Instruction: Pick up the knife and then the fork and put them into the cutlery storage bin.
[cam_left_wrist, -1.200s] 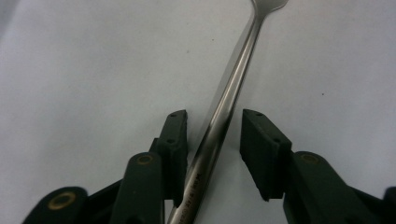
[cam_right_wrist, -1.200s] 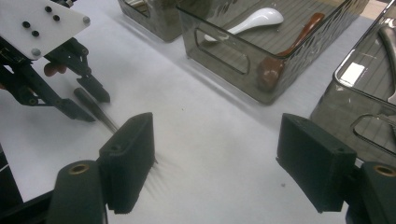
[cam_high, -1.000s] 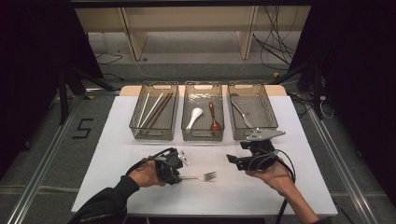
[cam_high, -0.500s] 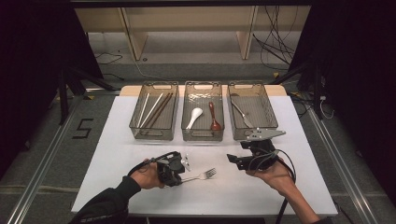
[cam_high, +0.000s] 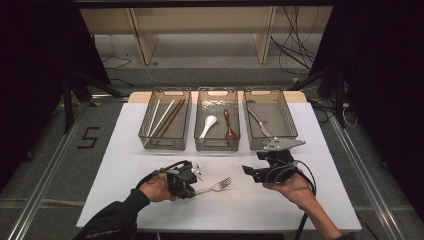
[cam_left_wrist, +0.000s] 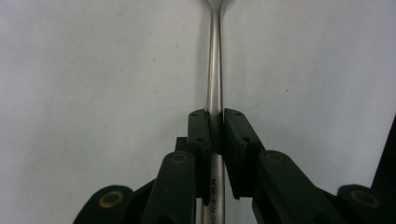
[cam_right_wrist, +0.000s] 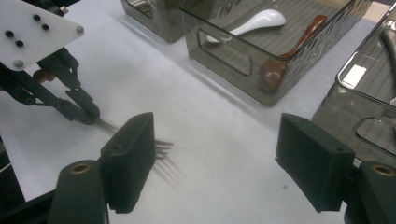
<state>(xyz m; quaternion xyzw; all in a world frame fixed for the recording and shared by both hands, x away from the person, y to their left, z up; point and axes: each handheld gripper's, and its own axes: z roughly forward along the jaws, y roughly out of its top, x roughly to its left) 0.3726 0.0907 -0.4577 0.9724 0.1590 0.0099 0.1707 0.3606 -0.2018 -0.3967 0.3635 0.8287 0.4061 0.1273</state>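
we see the white worktop with three clear bins across its far side. nearer us, our right gripper hovers over the worktop with its fingers spread wide and nothing between them. our left gripper has its fingers just closed tight on the fork's handle; the fork lies on the worktop between both grippers, tines toward the right one.
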